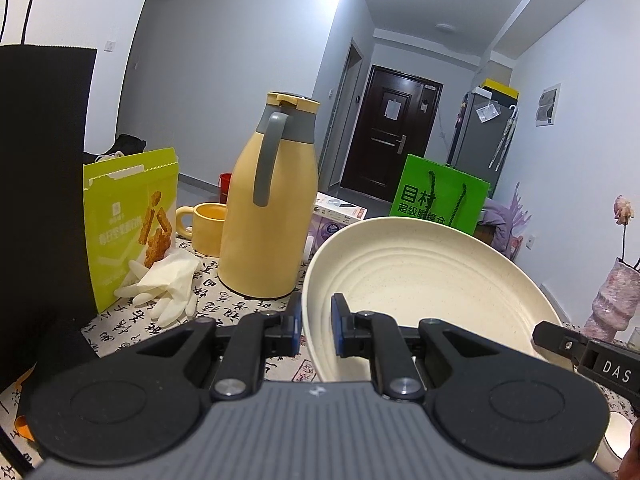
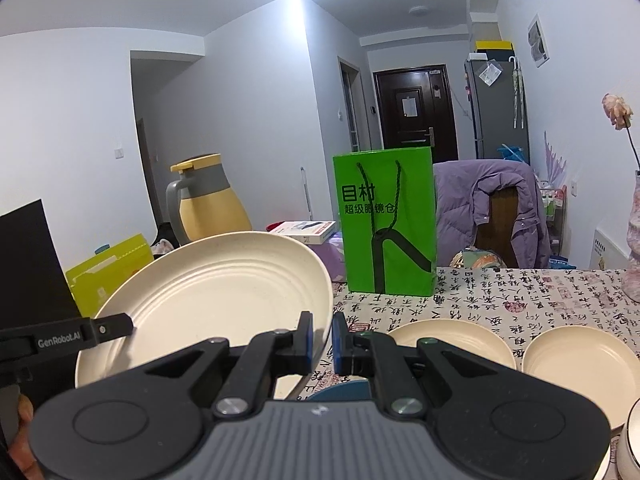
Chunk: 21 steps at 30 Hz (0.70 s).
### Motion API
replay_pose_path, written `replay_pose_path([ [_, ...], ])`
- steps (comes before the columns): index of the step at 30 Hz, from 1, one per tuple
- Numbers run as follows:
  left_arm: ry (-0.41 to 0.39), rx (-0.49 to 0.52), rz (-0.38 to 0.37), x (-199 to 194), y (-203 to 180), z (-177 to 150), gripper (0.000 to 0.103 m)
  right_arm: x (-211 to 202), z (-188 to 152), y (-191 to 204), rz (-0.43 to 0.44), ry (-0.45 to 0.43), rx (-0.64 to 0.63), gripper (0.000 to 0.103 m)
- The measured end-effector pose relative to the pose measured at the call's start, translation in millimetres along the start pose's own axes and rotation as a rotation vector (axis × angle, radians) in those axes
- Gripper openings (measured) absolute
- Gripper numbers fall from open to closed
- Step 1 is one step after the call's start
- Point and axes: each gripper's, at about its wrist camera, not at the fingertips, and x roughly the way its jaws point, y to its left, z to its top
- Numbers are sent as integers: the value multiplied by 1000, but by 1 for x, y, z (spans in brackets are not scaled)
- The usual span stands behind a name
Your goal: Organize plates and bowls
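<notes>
Both grippers are clamped on one cream plate [image 1: 432,292], lifted clear of the table and tilted. The left gripper [image 1: 316,330] has its blue pads pinched over the plate's near-left rim, one finger outside and one inside the dish. The right gripper [image 2: 322,338] pinches the opposite rim the same way, so the plate spreads out to its left.

Just below and to the right of the right gripper, two more cream plates [image 2: 452,340] lie flat on the calligraphy-print tablecloth [image 2: 520,292], side by side, rims nearly touching; a blue dish [image 2: 340,394] peeps out directly under the fingers. Beyond those plates the cloth lies bare up to the table's far edge.

To the left of the left gripper things are crowded: white gloves [image 1: 164,292] on the cloth, a yellow-green snack box [image 1: 128,224] and a black panel [image 1: 40,184] at the far left. Ahead stands a tall yellow thermos jug [image 1: 268,208], close beside the held plate's left rim, with a yellow mug [image 1: 204,226] behind it. Farther off, past the plate's far rim, a green paper bag [image 2: 386,224] stands upright, then a chair draped with a purple coat [image 2: 492,204].
</notes>
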Motion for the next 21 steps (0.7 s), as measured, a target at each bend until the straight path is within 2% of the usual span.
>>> replay_pose_path([
  [21,-35,44,-27,-40,-19,-10,14,-46,-11,-13,-14,-42,36,9],
])
